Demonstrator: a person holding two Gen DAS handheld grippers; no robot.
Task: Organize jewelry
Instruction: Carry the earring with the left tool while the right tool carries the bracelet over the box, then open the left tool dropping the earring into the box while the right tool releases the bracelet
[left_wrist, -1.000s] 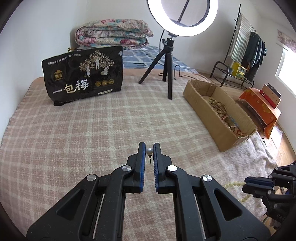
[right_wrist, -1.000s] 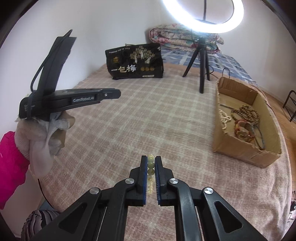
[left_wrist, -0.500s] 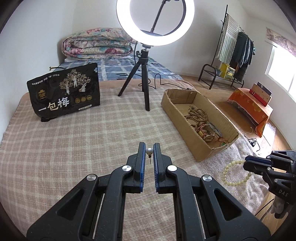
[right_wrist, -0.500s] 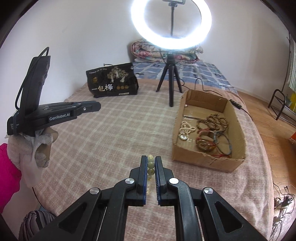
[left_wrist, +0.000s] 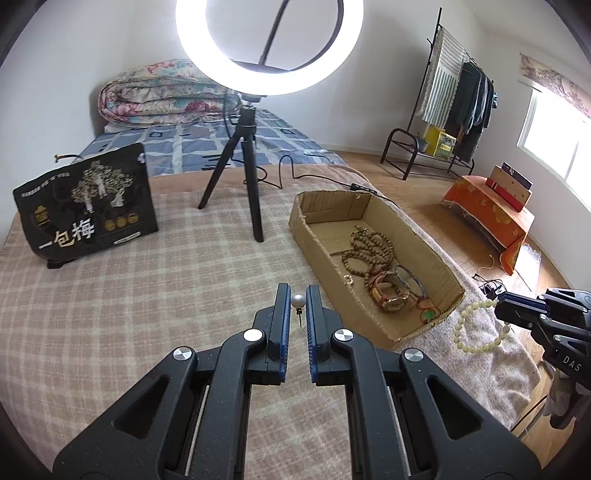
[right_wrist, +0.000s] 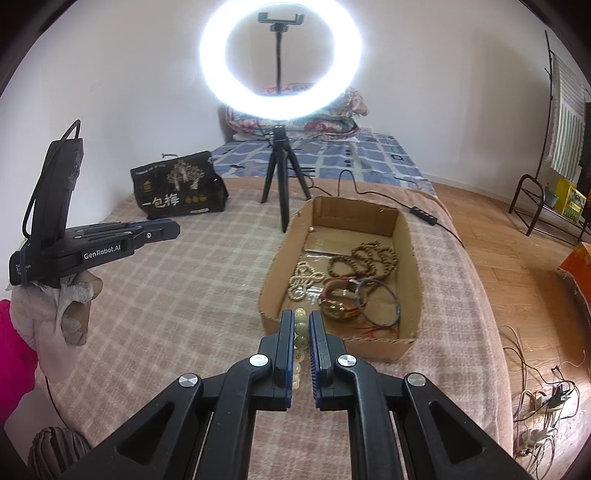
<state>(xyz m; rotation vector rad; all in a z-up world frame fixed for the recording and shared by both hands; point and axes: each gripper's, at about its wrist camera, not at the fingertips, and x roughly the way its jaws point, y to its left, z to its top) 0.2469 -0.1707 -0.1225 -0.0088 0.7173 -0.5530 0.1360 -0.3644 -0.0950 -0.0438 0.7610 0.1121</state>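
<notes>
Between the blue-lined fingers of the left gripper (left_wrist: 297, 301), nearest the left wrist camera, a pearl stud earring (left_wrist: 297, 301) is pinched by its round white head, its short pin hanging down in the gap. Under it lies the pink plaid blanket (left_wrist: 129, 314) that covers the bed. Off to the right in that view, the right gripper (left_wrist: 498, 306) holds a pale bead bracelet (left_wrist: 476, 326), whose loop hangs free above the blanket's edge, just outside the near corner of the cardboard box (left_wrist: 373, 310).

In the right wrist view, the right gripper (right_wrist: 302, 325) has its 2 fingers pressed onto the bracelet (right_wrist: 301, 328), the pale green beads stacked in a line between the pads. The fingertips sit at the near wall of the box (right_wrist: 325, 341). Inside the box lie a brown wooden bead strand (right_wrist: 369, 258), a cream bead strand (right_wrist: 304, 280), a cluster of red and brown bracelets (right_wrist: 338, 301) and a thin dark cord loop (right_wrist: 384, 306). The left gripper (right_wrist: 173, 229) shows side-on at the left, held in a white-gloved hand (right_wrist: 48, 310), well apart from the box.

Farther back stand a black tripod (right_wrist: 282, 177) carrying a lit ring light (right_wrist: 280, 59), and a black printed bag (right_wrist: 177, 188) to its left. Behind them a folded floral quilt (left_wrist: 162, 96) rests on blue checked bedding (left_wrist: 207, 144).
</notes>
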